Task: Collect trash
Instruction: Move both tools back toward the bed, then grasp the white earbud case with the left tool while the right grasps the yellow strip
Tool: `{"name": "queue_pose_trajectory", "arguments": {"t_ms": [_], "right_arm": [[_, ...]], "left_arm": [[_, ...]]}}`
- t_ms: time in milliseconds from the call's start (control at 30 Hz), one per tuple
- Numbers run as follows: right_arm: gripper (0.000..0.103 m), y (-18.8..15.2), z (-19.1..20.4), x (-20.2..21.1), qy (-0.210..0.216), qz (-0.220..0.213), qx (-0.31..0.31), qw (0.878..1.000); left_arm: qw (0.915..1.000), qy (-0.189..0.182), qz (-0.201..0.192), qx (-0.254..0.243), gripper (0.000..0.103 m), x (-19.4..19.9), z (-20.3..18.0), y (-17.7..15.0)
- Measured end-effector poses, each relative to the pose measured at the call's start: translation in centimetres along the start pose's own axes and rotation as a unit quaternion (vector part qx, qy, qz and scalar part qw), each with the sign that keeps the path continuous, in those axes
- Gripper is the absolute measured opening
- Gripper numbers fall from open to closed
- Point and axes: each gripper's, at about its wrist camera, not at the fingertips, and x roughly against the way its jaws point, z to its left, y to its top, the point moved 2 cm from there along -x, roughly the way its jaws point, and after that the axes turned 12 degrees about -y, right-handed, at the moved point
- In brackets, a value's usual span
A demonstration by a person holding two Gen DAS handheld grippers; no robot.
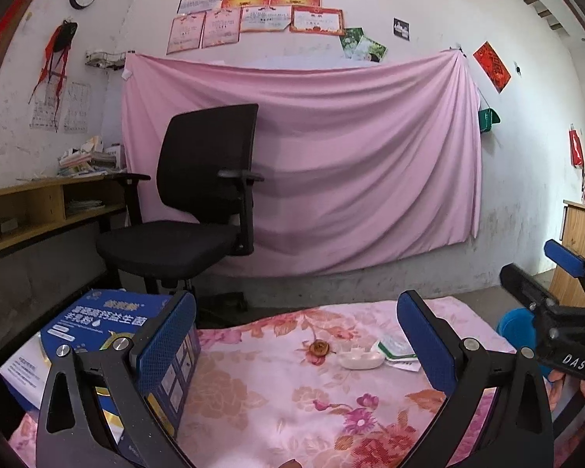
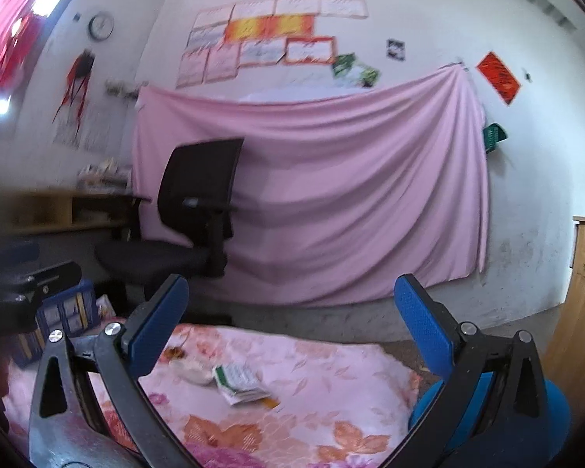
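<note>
On the floral cloth [image 1: 261,401] lie an orange peel piece [image 1: 318,349], a crumpled white scrap [image 1: 360,358] and a green-and-white wrapper [image 1: 396,349]. My left gripper [image 1: 296,335] hangs open above the cloth, short of this litter, with nothing between its fingers. The right gripper [image 1: 565,296] shows at the right edge of the left wrist view. In the blurred right wrist view my right gripper [image 2: 292,319] is open and empty, with the wrapper [image 2: 240,384] and the white scrap [image 2: 193,372] lying ahead of it. A blue bin [image 2: 553,409] stands low beside the cloth on the right.
A blue printed box [image 1: 109,335] stands on the cloth at the left, close to my left finger. A black office chair [image 1: 191,202] faces a pink sheet [image 1: 331,163] hung on the wall. Wooden shelves [image 1: 39,206] run along the left; a wooden cabinet [image 1: 581,241] is at right.
</note>
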Motion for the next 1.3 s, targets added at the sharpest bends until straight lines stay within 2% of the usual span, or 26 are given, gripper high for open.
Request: {"name": "queue_pose_trajectory", "arguments": {"t_ms": [133, 267, 333, 433, 500, 600, 667, 733, 833, 867, 1100, 1300], "right_arm": [[0.103, -0.8, 1.0, -1.0, 0.016, 0.028, 0.024, 0.999], [0.103, -1.6, 1.3, -2.5, 0.016, 0.068, 0.034, 0.997], [0.103, -2.3, 1.2, -3.9, 0.025, 0.107, 0.029, 0.994], [0.103, -3.8, 0.9, -7.0, 0.036, 0.187, 0.018, 0.982], [0.103, -4.6, 0.3, -8.3, 0.039, 0.222, 0.001, 0.974], [0.103, -5.7, -1.3, -9.6, 0.027, 0.265, -0.032, 0.963], [0.103, -6.4, -1.9, -10.4, 0.017, 0.291, -0.045, 0.955], [0.103, -7.0, -2.0, -11.1, 0.009, 0.318, -0.047, 0.947], [0.103, -8.4, -2.0, -12.6, 0.007, 0.369, -0.048, 0.928], [0.103, -9.0, -2.2, -13.1, 0.005, 0.385, -0.052, 0.921], [0.101, -9.8, -3.7, -13.3, 0.003, 0.409, -0.085, 0.908], [0.101, -9.9, -3.0, -13.7, 0.012, 0.414, -0.073, 0.907]], "left_arm": [[0.9998, -0.005, 0.020, 0.003, 0.101, -1.1, 0.4, -0.5], [0.9969, -0.019, 0.075, 0.011, 0.101, -3.5, 0.5, -1.0], [0.9922, -0.044, 0.115, 0.018, 0.101, -5.1, 0.7, -1.4], [0.9870, -0.056, 0.148, 0.030, 0.101, -6.7, 0.7, -2.0], [0.9832, -0.061, 0.169, 0.033, 0.101, -7.8, 0.6, -2.4], [0.9736, -0.067, 0.216, 0.033, 0.099, -9.9, 0.3, -3.5], [0.9636, -0.087, 0.249, 0.039, 0.085, -11.4, 0.0, -4.4], [0.9530, -0.108, 0.278, 0.053, 0.077, -12.7, -0.2, -5.2], [0.9389, -0.124, 0.313, 0.071, 0.075, -14.7, -0.5, -6.2], [0.9366, -0.125, 0.319, 0.073, 0.075, -15.2, -0.7, -6.3], [0.9302, -0.124, 0.340, 0.061, 0.075, -18.2, -1.9, -6.7], [0.9286, -0.129, 0.343, 0.059, 0.074, -19.2, -2.4, -6.9]]}}
